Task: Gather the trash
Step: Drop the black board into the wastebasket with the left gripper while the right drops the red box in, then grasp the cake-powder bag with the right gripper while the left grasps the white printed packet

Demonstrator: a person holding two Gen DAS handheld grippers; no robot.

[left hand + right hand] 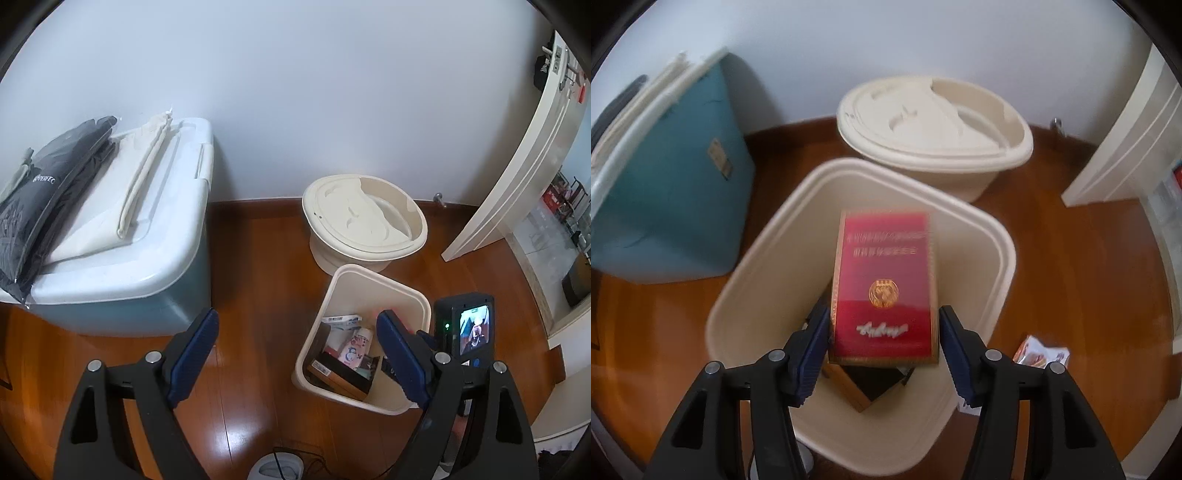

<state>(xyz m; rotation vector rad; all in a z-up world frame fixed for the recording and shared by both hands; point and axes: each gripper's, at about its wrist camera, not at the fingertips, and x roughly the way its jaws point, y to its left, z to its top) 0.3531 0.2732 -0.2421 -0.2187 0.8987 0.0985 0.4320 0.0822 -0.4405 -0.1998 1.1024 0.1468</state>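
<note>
right gripper (884, 350) spread, red box (884, 288) loose between pads over bin (975, 221) | left gripper (295, 354) spread, empty | advice: let box drop clear of rim

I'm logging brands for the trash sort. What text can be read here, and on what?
"PERFEC", first letters hidden: white print on the black packaged garment atop the storage box.
Red box over the trash bin: gold lines and white script, too blurred.
Packaging inside the bin: print too small.
</note>
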